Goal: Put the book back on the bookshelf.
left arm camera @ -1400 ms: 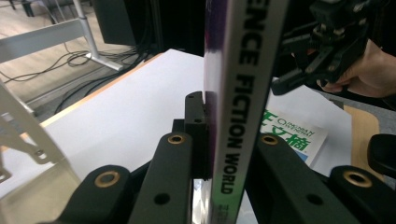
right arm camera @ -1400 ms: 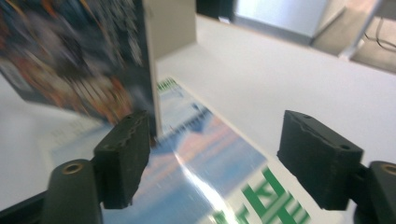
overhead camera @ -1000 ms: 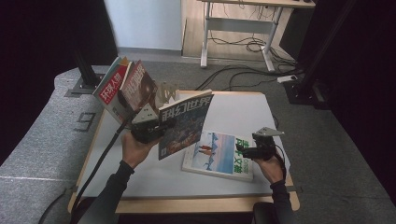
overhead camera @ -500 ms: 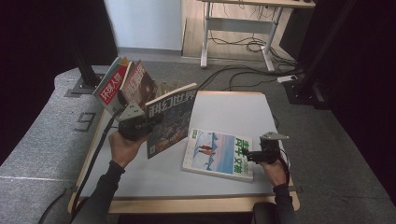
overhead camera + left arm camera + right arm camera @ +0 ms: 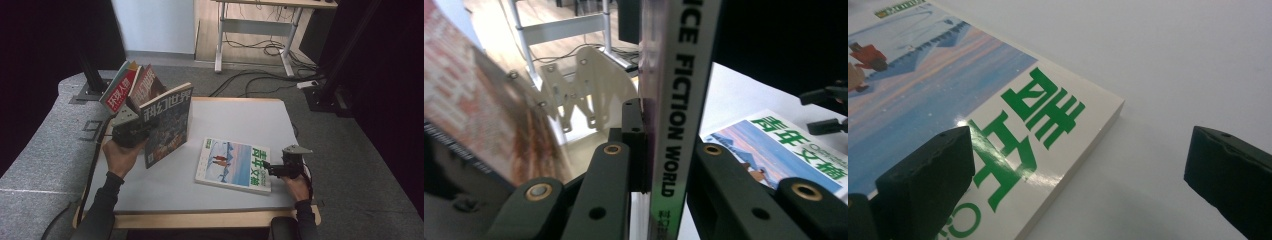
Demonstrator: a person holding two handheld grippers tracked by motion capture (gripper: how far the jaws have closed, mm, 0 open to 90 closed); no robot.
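While my left gripper (image 5: 131,134) stays clenched on the spine of the dark magazine (image 5: 167,125), carrying it upright just left of the flat magazine (image 5: 232,164) and toward the leaning magazines in the rack (image 5: 131,90), my right gripper (image 5: 272,170) sits at the flat magazine's right edge with jaws spread wide — they have just been opening, nothing pinched yet. I judge the flat magazine light, glossy and floppy — it will slip and sag if grabbed by a corner. Better to take the thick bound edge (image 5: 1083,150), one jaw above and one below, squeezing firmly.
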